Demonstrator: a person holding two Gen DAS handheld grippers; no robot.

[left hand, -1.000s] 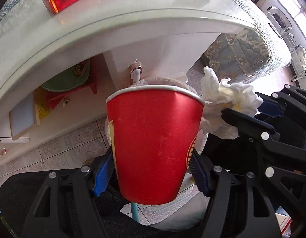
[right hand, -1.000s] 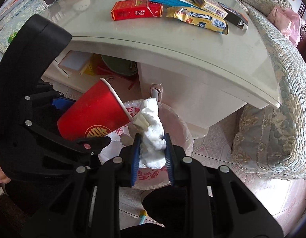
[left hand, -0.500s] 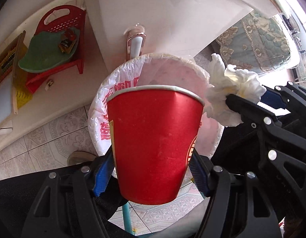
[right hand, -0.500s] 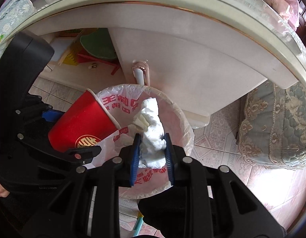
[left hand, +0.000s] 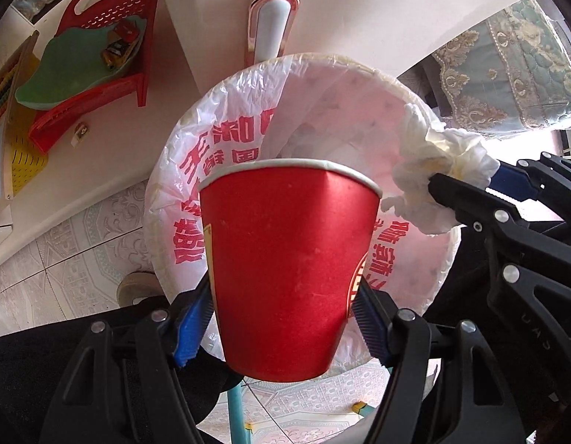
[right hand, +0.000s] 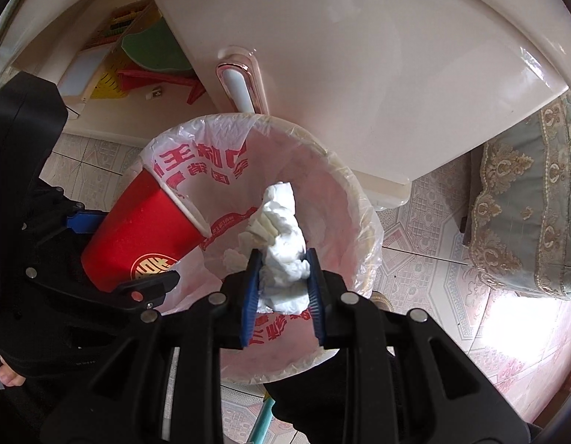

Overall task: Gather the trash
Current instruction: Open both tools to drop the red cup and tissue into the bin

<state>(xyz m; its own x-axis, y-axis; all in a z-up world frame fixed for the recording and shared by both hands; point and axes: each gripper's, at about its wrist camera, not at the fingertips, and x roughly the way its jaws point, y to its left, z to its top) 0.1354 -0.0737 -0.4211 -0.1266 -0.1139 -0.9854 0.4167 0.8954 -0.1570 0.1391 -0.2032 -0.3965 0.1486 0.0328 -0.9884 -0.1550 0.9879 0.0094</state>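
Both items are gathered but not yet dropped. The red cup [left hand: 285,270] is clamped by the left gripper [left hand: 281,318] at the bin [left hand: 182,140] rim's 7 o'clock; the tissue wad [right hand: 285,255] is pinched by the right gripper [right hand: 281,288] over the bin's mouth. Release is judged the only step left.

Left gripper [left hand: 285,327] and right gripper [right hand: 281,296]: black angular plastic frames, silver round screws, blue ribbed pads [left hand: 191,327] lining the fingers; bare skin at lower left edge

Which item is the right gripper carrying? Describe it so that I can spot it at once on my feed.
Find the round trash bin lined with a white bag printed in red characters, standing on the tiled floor under the white table. Above its opening, the right gripper pinches a crumpled white tissue between blue pads. It is soft and white, unlike the stiff red paper cup beside it.
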